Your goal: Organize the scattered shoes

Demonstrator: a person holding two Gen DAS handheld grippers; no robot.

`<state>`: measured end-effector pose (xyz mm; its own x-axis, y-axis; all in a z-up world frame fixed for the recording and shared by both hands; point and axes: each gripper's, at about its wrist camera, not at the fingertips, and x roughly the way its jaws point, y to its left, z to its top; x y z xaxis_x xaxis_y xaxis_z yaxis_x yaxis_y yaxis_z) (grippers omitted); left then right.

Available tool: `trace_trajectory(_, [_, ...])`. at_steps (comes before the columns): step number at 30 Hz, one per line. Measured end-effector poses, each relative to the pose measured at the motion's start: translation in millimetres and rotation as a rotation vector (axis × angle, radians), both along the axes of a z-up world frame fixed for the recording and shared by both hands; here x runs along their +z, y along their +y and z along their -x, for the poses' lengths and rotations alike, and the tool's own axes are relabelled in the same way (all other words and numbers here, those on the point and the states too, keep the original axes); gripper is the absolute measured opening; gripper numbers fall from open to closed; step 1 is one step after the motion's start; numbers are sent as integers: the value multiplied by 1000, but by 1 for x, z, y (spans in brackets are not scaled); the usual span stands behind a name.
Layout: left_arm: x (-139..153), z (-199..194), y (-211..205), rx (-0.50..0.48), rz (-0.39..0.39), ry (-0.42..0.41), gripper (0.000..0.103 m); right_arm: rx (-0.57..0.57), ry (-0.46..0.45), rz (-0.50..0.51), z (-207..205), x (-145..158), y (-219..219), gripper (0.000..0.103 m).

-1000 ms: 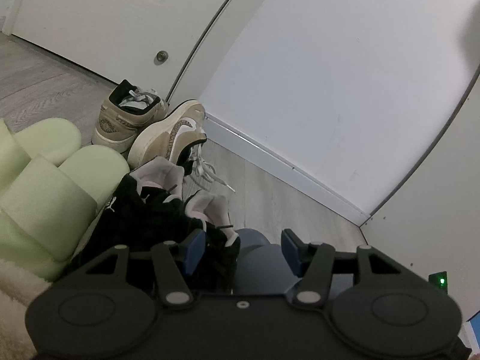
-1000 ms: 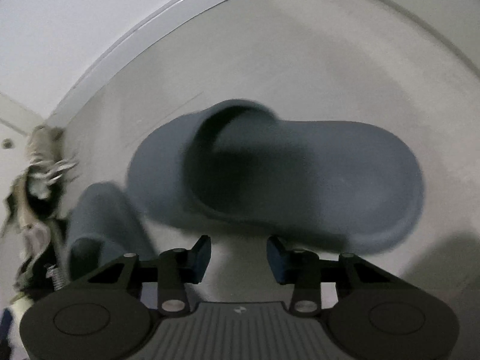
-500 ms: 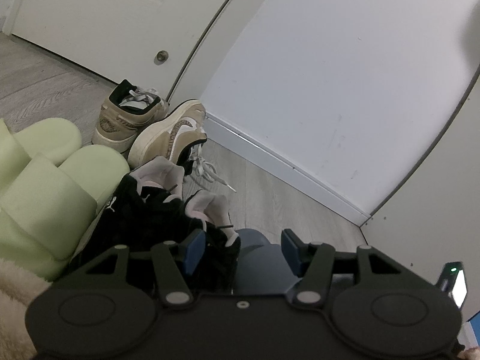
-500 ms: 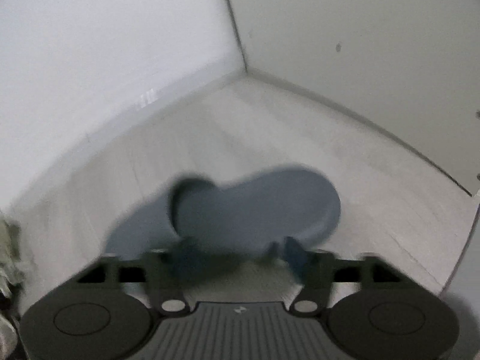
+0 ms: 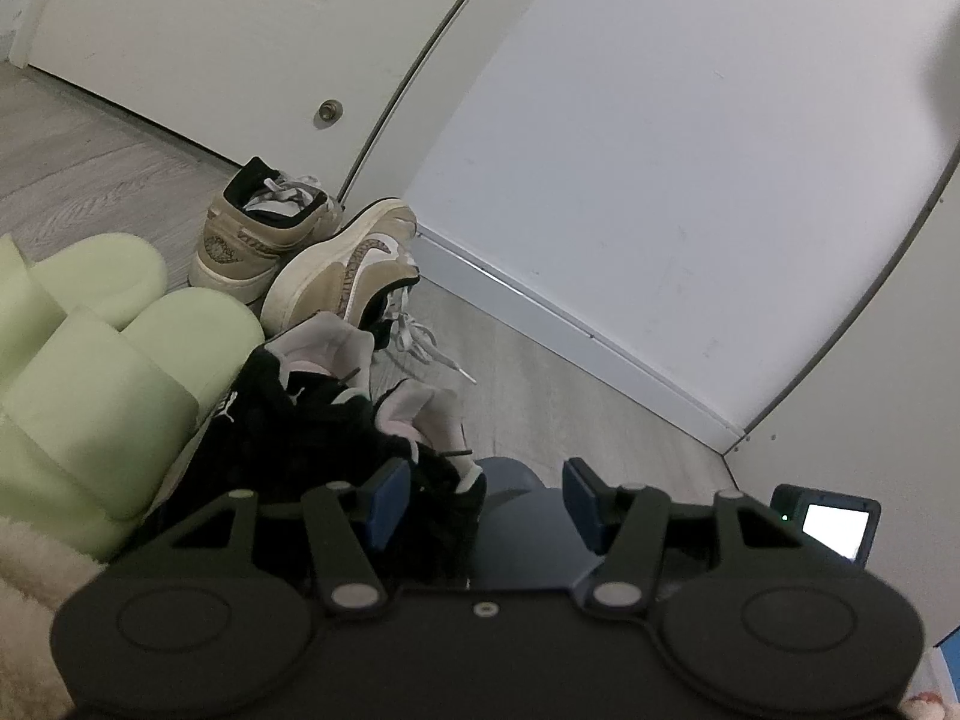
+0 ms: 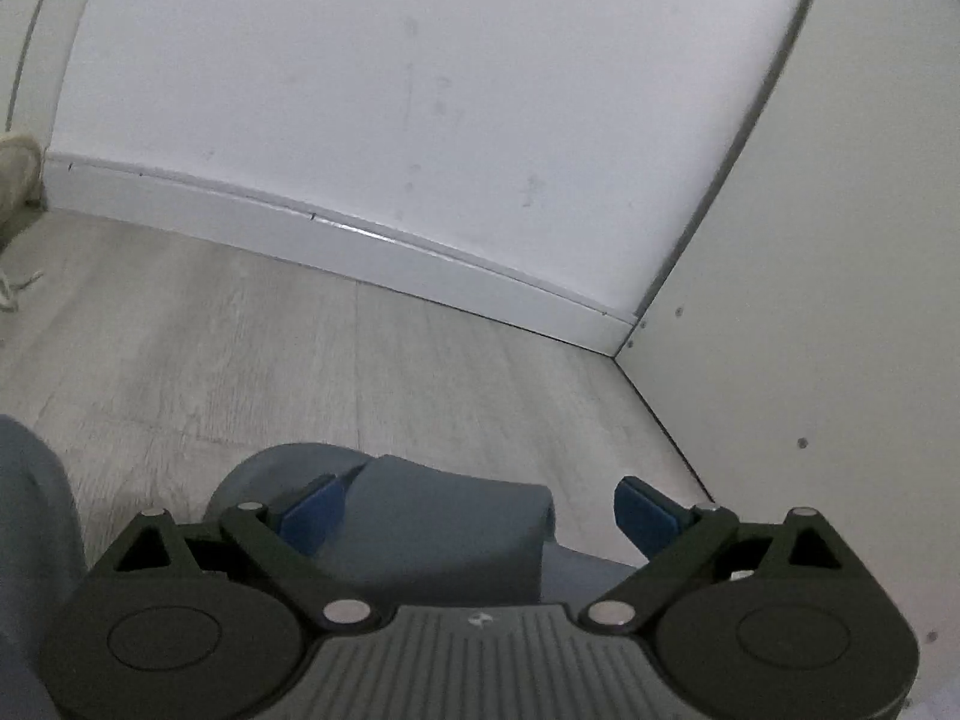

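A blue-grey slide (image 6: 432, 516) lies on the floor with its toe towards the wall, between the fingers of my right gripper (image 6: 479, 513). That gripper stands wide open; its right pad is clear of the strap. A second blue-grey slide (image 6: 30, 510) shows at the left edge, and its toe (image 5: 510, 480) lies under my left gripper (image 5: 486, 501), which is open and holds nothing. Left of it sits a pair of black sneakers (image 5: 312, 420) with pink lining. Two tan sneakers (image 5: 264, 228) (image 5: 348, 276) rest by the door, one tipped on its side.
Pale green slides (image 5: 120, 360) and a cream fluffy slipper (image 5: 30, 588) fill the left. A white baseboard (image 6: 360, 240) runs along the wall to a corner with a grey panel (image 6: 810, 360). A loose lace (image 6: 15, 288) trails on the wood floor (image 6: 300, 360).
My right gripper has tilted up from looking down on the slide to facing the wall, and its jaws have opened wider. The left gripper has stayed put; the right gripper's lit screen has entered its view.
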<state>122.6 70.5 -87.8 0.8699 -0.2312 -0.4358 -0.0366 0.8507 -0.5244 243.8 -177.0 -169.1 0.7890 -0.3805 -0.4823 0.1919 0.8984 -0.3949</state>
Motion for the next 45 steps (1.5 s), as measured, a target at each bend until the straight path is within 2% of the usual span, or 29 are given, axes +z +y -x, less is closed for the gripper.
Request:
trace_trajectory(3, [1,1,-1,-4,-3,-5,58,-16,72,-88,5,1,-9,93])
trace_trajectory(5, [1,1,0,-3,0,-8,58,-35,134,-175,5,0,-21,82])
trace_trajectory(7, [1,3,0,-2,4,-12,58,-57,91,-248,10,6,-26,82])
trace_trajectory(9, [2,4,0,-2,6,-17,58,-19,28,-250,8,13,-22,85])
trace_trajectory(11, [1,3,0,-2,7,-17,58,31,-17,-177,2,15,-10,100])
trace_trajectory(13, [1,3,1,-2,8,-17,58,76,-17,-79,-10,5,3,101])
trace_trajectory(16, [2,4,1,1,10,-16,58,117,45,82,-22,-20,20,102])
trace_trajectory(18, [2,4,2,3,12,-16,58,109,30,169,-20,-28,26,102])
trace_trajectory(21, [2,3,2,3,15,-13,58,69,63,134,-20,-24,23,102])
trace_trajectory(28, [2,3,1,-4,10,-17,58,-88,187,-122,12,-10,-11,101])
trace_trajectory(32, [2,3,1,-3,13,-19,58,-191,236,-347,34,-3,-38,101])
trace_trajectory(34, [2,4,1,-3,13,-22,58,-237,171,-610,52,5,-62,102])
trace_trajectory(35, [2,4,1,-4,12,-22,58,-245,130,-709,57,9,-70,102])
trace_trajectory(36, [2,4,0,-4,12,-21,58,-248,98,-762,61,11,-73,102])
trace_trajectory(37, [2,4,0,-5,12,-21,58,-254,21,-876,67,16,-81,102])
trace_trajectory(40, [1,3,0,-5,10,-19,58,-317,-58,-958,63,18,-92,103])
trace_trajectory(43, [1,3,1,-3,13,-16,58,-408,-59,-1046,47,10,-103,103])
trace_trajectory(45, [1,2,1,-2,14,-13,58,-471,-56,-1061,37,7,-108,103])
